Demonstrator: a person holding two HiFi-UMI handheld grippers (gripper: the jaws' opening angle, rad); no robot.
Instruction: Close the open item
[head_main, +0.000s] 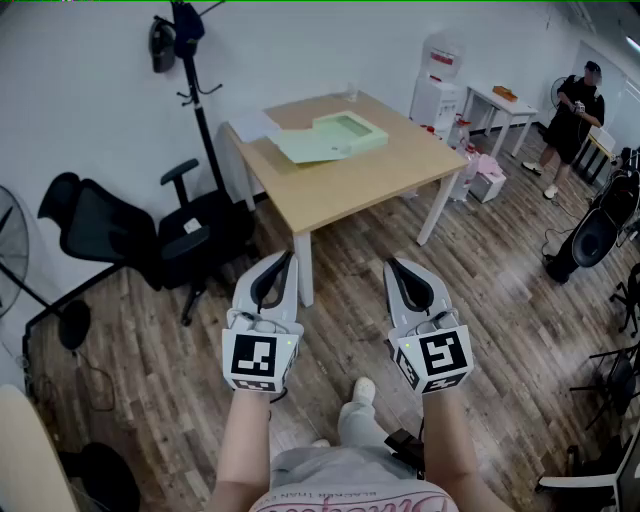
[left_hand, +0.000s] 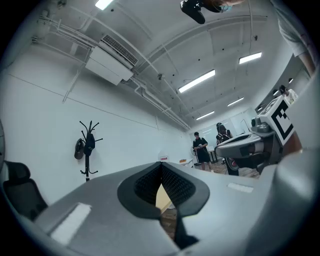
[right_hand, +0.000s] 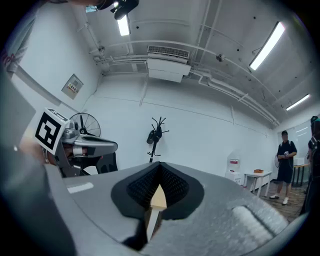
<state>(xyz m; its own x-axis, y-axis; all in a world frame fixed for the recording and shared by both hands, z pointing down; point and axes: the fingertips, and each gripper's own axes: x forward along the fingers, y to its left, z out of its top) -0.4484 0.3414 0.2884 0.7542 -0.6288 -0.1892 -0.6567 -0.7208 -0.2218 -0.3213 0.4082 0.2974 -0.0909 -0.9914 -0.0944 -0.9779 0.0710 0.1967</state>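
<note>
Fingers (left_hand: 147, 185) of left gripper (head_main: 287, 258) and right gripper (head_main: 391, 265) are closed, empty; green box (head_main: 350, 132) lies open, lid leftward.

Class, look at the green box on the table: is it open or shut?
Open: the green box shows its hollow inside, its lid lying flat beside it.

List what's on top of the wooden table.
An open pale-green box, its lid folded flat, and a white sheet. Anything under the lid or sheet is covered.
</note>
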